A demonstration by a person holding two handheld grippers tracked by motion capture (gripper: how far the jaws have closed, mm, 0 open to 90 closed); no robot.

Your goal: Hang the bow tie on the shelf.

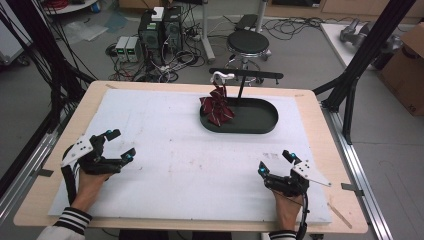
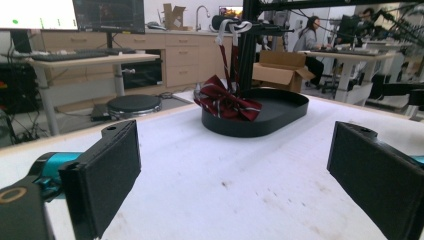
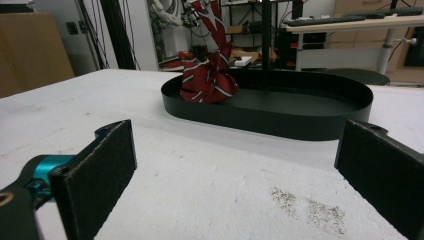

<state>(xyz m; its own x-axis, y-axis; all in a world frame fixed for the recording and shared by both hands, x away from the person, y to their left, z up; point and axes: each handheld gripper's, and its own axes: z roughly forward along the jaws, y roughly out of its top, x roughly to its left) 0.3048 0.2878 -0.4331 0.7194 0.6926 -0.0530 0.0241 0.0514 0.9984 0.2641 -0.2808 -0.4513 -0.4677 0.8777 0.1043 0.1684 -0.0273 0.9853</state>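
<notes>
1. White matting covers the wooden table [image 1: 310, 107], and beyond it lie a lab floor with computers, cables and a round stool [image 1: 248, 44].
2. On the left gripper [image 1: 116, 145] the fingers [image 2: 107, 170] stand wide apart with only bare mat between them; nothing is held.
3. On the right gripper [image 1: 276, 162] the fingers [image 3: 100, 167] are likewise spread wide and hold nothing.
4. Both grippers rest low at the near edge of the table, well apart from the black oval tray [image 1: 260, 122], one to each side of it.
5. A dark red striped tie [image 1: 216, 107] sits bunched at the tray's left end.
6. Its upper part seems to run up to a white hook [image 1: 220, 76] on the black stand [image 1: 245, 75] rising from the tray, though that detail is small.
</notes>
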